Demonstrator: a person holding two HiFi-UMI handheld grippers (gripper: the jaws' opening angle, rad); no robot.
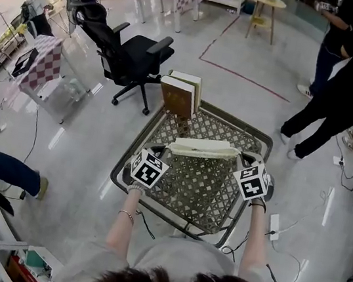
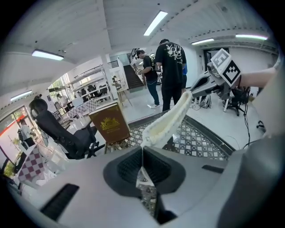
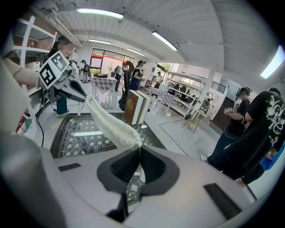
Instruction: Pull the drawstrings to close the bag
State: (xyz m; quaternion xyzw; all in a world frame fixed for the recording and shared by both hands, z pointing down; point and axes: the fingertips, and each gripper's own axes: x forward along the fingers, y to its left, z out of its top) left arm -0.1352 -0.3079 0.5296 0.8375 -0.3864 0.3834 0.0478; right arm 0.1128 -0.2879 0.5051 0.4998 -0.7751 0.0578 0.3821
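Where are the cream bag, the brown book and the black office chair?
cream bag (image 1: pixel 203 149): head view, middle of the stretched fabric.
brown book (image 2: pixel 109 123): left gripper view, front cover.
black office chair (image 1: pixel 140 55): head view, seat.

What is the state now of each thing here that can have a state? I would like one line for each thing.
bag: lifted off the table, stretched level between the two grippers, gathered narrow.
left gripper: shut on one end of the bag.
right gripper: shut on the other end of the bag.
brown book: closed, standing upright at the table's far end.
office chair: empty, on the floor beyond the table.
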